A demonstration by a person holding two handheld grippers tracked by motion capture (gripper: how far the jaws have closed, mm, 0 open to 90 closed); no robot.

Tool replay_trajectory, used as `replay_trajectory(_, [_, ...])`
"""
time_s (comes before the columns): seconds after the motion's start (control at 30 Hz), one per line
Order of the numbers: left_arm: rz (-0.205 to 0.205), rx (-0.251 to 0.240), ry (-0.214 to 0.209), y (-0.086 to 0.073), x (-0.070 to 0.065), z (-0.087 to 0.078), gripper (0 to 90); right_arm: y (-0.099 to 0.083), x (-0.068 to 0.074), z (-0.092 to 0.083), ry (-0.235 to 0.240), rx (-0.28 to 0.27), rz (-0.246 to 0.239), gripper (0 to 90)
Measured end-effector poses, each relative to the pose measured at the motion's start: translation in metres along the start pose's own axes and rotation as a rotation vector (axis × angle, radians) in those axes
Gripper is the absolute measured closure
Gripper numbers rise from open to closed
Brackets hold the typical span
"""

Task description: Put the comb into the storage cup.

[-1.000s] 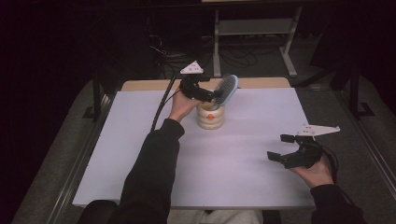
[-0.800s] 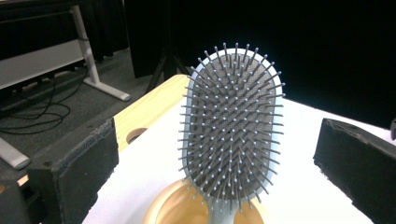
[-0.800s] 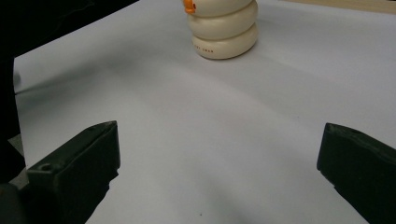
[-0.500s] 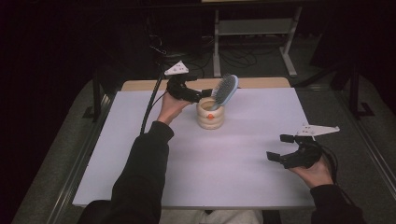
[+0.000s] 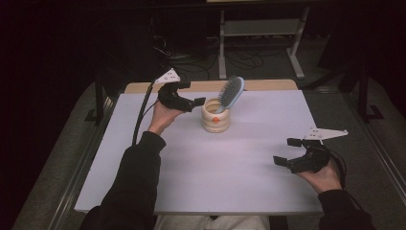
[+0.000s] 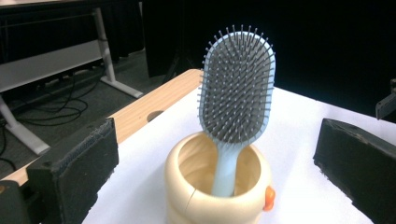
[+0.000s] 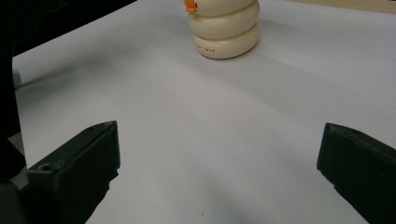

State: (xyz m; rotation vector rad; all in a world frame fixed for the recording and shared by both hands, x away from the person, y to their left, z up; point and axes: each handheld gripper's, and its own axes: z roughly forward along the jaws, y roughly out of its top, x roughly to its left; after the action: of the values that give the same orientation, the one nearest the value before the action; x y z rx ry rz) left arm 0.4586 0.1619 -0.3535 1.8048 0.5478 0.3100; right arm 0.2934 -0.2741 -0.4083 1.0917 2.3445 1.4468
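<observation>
While left tongs (image 5: 190,94) gape empty – hairbrush (image 5: 231,92) stands just beside, in cream holder (image 5: 215,116) – right tongs (image 5: 290,151) apart

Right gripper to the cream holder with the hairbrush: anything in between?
Nothing. In the high view, bare white tabletop runs from the right gripper to the cream holder holding the hairbrush.

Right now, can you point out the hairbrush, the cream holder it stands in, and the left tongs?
hairbrush (image 6: 237,81), left gripper view, middle of the bristle pad.
cream holder (image 5: 215,122), high view, front wall.
left tongs (image 5: 192,96), high view, midway between the open tips.
</observation>
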Motion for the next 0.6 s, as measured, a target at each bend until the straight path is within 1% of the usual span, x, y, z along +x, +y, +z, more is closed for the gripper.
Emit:
replay_trajectory(0.13, [-0.012,-0.002,0.001,-0.005,0.000,-0.008,0.0,0.000,0.000,0.001,0.000,0.004,-0.001,0.0])
replay_trajectory(0.23, [-0.009,0.005,0.005,-0.009,-0.002,-0.013,0.0,0.000,-0.001,0.000,0.000,0.003,-0.002,0.0])
replay_trajectory(0.37, [0.006,0.008,0.005,-0.010,-0.005,-0.022,0.0,0.000,0.000,0.001,-0.001,0.005,-0.002,0.0])
replay_trajectory(0.43, [0.006,0.007,0.007,-0.011,-0.006,-0.025,0.0,0.000,0.000,0.001,-0.002,0.008,-0.001,0.0])
replay_trajectory(0.53, [0.022,0.007,0.019,-0.012,-0.008,-0.032,0.0,0.000,0.000,0.001,-0.003,0.007,-0.002,0.0])
replay_trajectory(0.6, [0.024,0.012,0.022,-0.013,-0.009,-0.036,0.0,0.000,0.000,0.000,-0.003,0.006,-0.002,0.0])
